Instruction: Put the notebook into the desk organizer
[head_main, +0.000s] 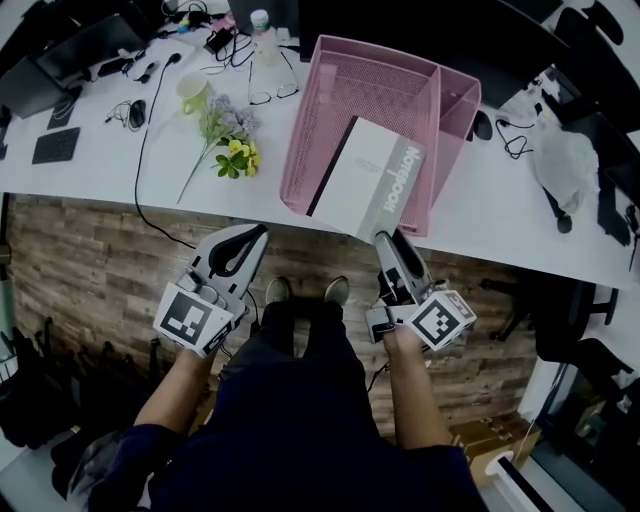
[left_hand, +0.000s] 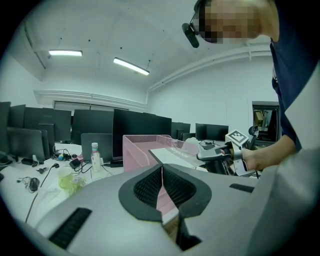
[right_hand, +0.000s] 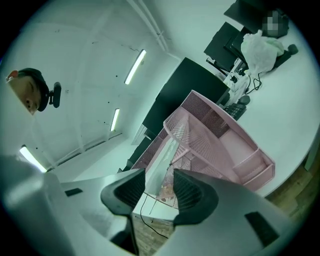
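A white notebook (head_main: 365, 180) with a grey spine leans slantwise in the big compartment of the pink mesh desk organizer (head_main: 305, 150), and its lower corner overhangs the desk's near edge. My right gripper (head_main: 385, 238) is just below that corner, tips toward it. In the right gripper view the jaws of the right gripper (right_hand: 159, 187) stand open. The notebook's edge (right_hand: 157, 170) runs into the gap between them, and the pads do not press on it. My left gripper (head_main: 258, 232) hangs off the desk edge to the left, shut on nothing, its pads meeting (left_hand: 161, 172).
On the white desk (head_main: 200, 200) left of the organizer lie a bunch of flowers (head_main: 232, 140), a green cup (head_main: 193, 92), glasses (head_main: 272, 92), a bottle (head_main: 262, 30) and cables. A white plastic bag (head_main: 565, 160) lies at the right. Dark monitors line the back.
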